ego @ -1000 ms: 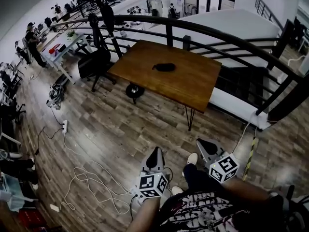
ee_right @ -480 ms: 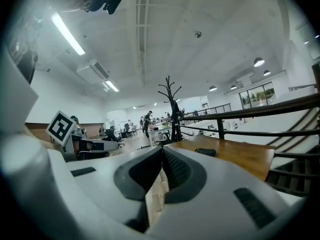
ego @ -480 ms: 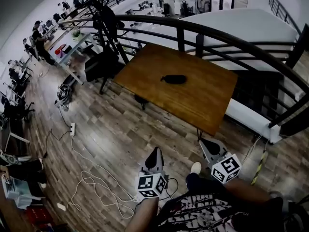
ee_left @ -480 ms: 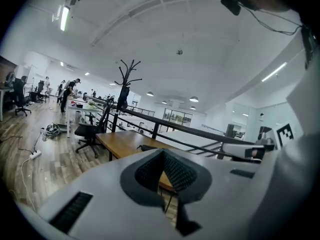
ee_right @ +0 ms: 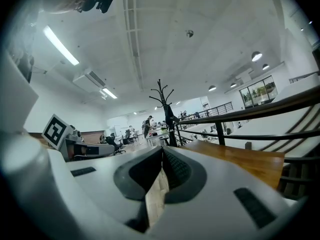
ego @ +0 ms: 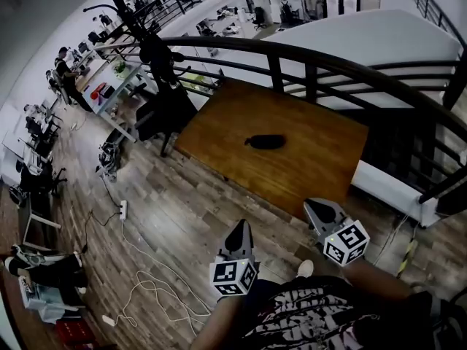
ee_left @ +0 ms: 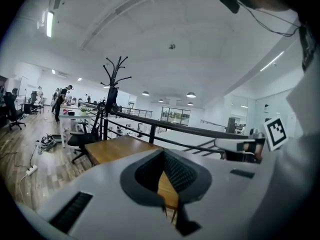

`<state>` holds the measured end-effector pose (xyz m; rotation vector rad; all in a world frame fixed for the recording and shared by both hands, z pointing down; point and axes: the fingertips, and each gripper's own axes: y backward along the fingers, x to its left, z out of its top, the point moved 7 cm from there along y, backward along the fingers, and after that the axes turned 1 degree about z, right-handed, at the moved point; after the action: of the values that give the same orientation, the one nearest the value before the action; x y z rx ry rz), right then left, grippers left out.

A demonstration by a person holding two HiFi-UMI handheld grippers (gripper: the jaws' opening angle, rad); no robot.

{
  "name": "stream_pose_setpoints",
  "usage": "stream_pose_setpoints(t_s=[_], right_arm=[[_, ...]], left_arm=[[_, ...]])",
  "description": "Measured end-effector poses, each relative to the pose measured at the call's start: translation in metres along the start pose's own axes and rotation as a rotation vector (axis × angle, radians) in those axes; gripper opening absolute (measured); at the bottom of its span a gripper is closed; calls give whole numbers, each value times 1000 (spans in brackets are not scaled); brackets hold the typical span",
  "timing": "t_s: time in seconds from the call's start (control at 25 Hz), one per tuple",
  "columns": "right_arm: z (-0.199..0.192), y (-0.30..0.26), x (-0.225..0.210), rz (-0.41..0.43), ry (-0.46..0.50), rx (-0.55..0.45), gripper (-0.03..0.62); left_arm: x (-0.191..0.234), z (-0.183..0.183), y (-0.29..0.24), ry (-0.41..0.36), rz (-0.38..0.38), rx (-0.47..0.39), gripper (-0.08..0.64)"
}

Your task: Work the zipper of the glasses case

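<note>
**A:** Head view first. How does the case look?

**B:** The dark, oval glasses case (ego: 265, 142) lies flat near the middle of the brown wooden counter (ego: 219, 122), with its long side running across the view. Its zipper is too small to make out.

**A:** And the room around it?

**B:** There is bare wood on all 4 sides of it. The black metal railing (ego: 321, 60) curves just behind the counter's far edge. A black coat stand (ego: 157, 49) and a black office chair (ego: 164, 111) stand by its left corner. The near edge faces open plank floor (ego: 182, 203), and white cables (ego: 157, 290) lie off to the left.

**A:** The 2 claws?

**B:** The left claw (ego: 238, 230) and right claw (ego: 319, 208) hang low by the person's body, well apart from the glasses case. Both point toward the counter.

**A:** Left gripper view?

**B:** The left claw (ee_left: 162, 154) has its tips pressed together with nothing between them. The counter (ee_left: 112, 148) and railing (ee_left: 165, 129) show beyond it.

**A:** Right gripper view?

**B:** The right claw (ee_right: 162, 151) also has its tips meeting, and it grips nothing. The counter (ee_right: 240, 159) lies to the right, under the railing (ee_right: 260, 106).
</note>
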<state>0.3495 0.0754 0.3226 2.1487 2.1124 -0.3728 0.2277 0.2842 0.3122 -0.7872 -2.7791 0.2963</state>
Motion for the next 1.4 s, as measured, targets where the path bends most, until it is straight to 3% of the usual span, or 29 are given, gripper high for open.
stream_pose_setpoints(t_s=[0.2, 0.4, 0.64, 0.96, 1.2, 1.28, 1.4], right_arm=[[13, -13, -26, -4, 1, -14, -2], [10, -28, -59, -45, 6, 5, 0], [-10, -63, -104, -152, -17, 55, 0], [-37, -179, -157, -380, -101, 76, 0], [-38, -276, -159, -500, -191, 152, 0], [-52, -309, -165, -516, -219, 165, 0], [-73, -331, -184, -529, -282, 193, 0]], left_arm=[[0, 15, -32, -35, -17, 10, 0], [12, 7, -81, -31, -53, 44, 1], [52, -2, -172, -21, -124, 94, 0], [141, -10, -319, -56, -302, 197, 0], [199, 13, -406, -71, -486, 283, 0], [219, 6, -438, -105, -540, 304, 0], [218, -13, -481, -194, -644, 372, 0]])
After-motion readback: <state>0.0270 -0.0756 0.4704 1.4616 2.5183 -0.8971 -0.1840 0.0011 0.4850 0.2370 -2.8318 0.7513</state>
